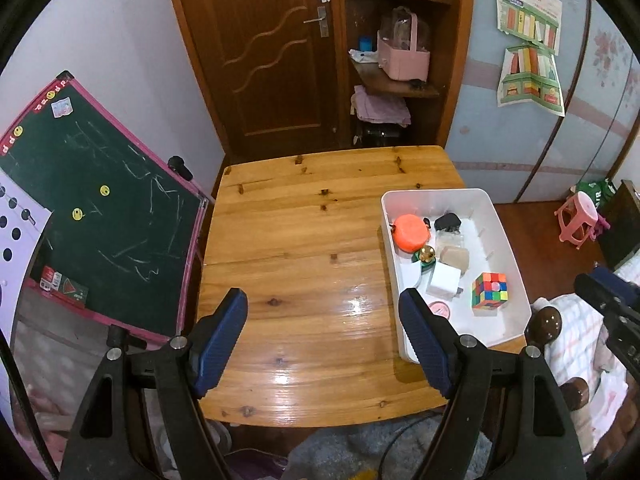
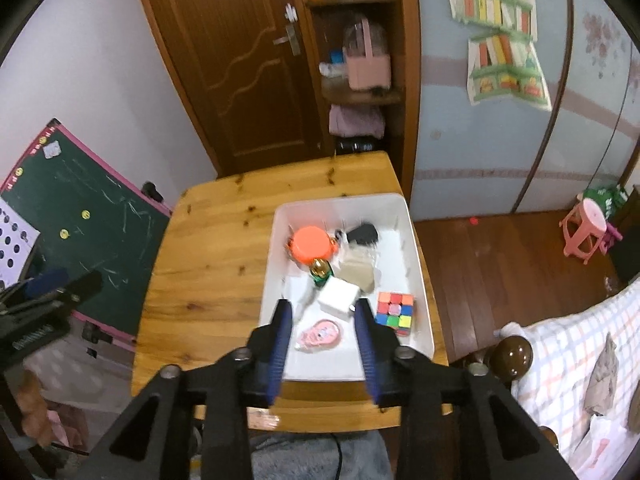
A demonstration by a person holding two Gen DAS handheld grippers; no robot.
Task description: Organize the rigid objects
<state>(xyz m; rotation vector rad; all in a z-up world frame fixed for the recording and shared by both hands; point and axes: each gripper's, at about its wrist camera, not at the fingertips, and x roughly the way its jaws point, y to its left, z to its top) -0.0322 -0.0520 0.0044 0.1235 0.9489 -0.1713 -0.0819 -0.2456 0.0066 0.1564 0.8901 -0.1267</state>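
Observation:
A white bin [image 1: 502, 224] [image 2: 416, 240] stands on the right side of a wooden table [image 1: 292, 264] [image 2: 208, 264]. In it lie an orange lid [image 1: 410, 233] [image 2: 311, 244], a black object [image 1: 448, 222] [image 2: 362, 234], a tan block [image 1: 454, 258] [image 2: 356, 274], a gold-topped green bottle [image 1: 425, 257] [image 2: 320, 270], a white charger cube [image 1: 444, 280] [image 2: 338, 294], a Rubik's cube [image 1: 490, 290] [image 2: 395, 308] and a pink flat object [image 1: 440, 309] [image 2: 320, 334]. My left gripper [image 1: 322, 316] is open and empty over the bare tabletop. My right gripper [image 2: 323, 320] is open and empty above the bin's near end.
A green chalkboard [image 1: 100, 208] leans left of the table. A door and shelves [image 1: 392, 60] stand behind it. A bed with a checked cover [image 2: 580, 360] and a dark bedpost knob [image 2: 516, 354] are on the right. A pink stool [image 2: 586, 228] stands on the floor.

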